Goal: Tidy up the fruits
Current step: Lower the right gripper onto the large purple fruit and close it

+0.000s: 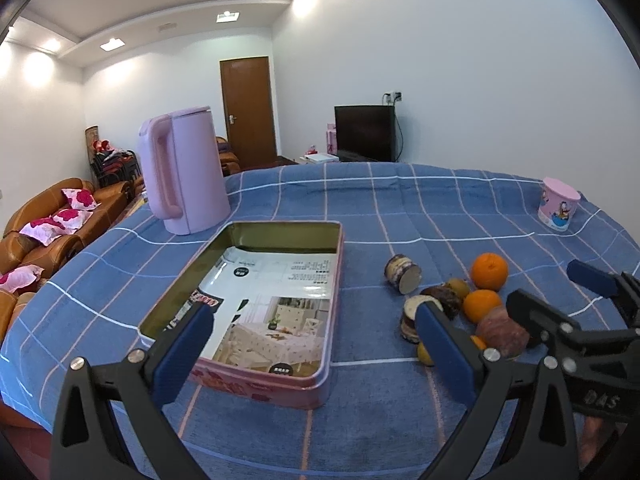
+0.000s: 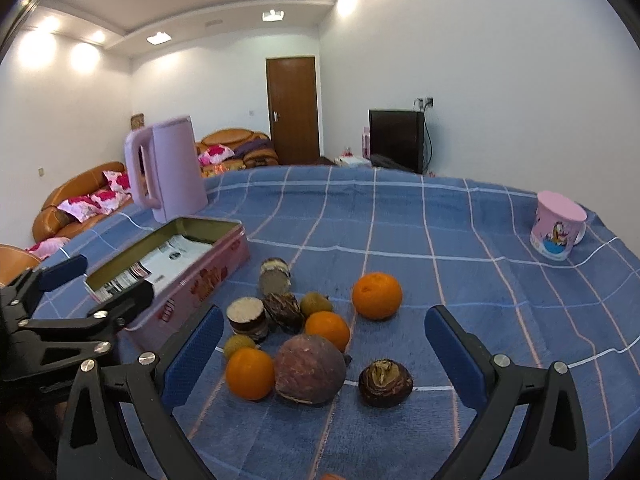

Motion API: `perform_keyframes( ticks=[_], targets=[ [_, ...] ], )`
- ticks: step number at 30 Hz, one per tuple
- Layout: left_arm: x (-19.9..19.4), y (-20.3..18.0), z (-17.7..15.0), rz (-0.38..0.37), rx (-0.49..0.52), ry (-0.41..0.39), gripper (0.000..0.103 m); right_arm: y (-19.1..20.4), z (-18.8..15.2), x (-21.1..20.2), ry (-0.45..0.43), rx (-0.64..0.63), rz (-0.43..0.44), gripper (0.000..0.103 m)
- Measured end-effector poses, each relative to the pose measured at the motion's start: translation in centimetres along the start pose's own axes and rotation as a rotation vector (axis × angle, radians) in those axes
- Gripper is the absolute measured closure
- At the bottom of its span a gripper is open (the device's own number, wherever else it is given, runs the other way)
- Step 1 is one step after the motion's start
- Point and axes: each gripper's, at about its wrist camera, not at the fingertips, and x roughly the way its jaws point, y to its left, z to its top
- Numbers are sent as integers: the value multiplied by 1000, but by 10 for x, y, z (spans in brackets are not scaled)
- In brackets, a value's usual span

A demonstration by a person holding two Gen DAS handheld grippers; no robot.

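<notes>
Start of sorting: fruit pile (image 2: 308, 344) untouched beside open pink tin (image 1: 276, 312). My right gripper (image 2: 320, 354) and left gripper (image 1: 316, 334) both spread wide, empty. Next I'd guess: close right on one fruit, carry to tin.

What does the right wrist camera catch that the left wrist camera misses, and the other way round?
Only the right wrist view shows the dark brown, split-topped round fruit fully. Only the left wrist view shows the printed paper lining across the tin's floor. Both show the pink rectangular metal tin, three oranges, the lilac plastic kettle and the pink cartoon mug on the blue checked cloth.
</notes>
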Motion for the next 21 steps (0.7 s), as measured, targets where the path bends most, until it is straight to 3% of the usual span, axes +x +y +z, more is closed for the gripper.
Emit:
perform_keyframes(
  ticks=[3,10,14,16,18,21],
  targets=[
    [1,3,-1,-7,-12,4,0,-1,-3,10,53,3,13,21],
    [2,6,-4,-8,-24,8,0,0,-8,23,116,3,7,22],
    [3,4,-6,-17,-21,13,0,-1,-12,38,181,21,35,27],
    [2,3,-7,-27,-21,13,0,-3,-12,37,185,41,58,34],
    [2,1,-8,-44,-22,19,0,-1,-14,39,200,31,67,52],
    [3,-2,-10,-72,-27,34,0,-8,-15,41,209,68,97,52]
  ],
)
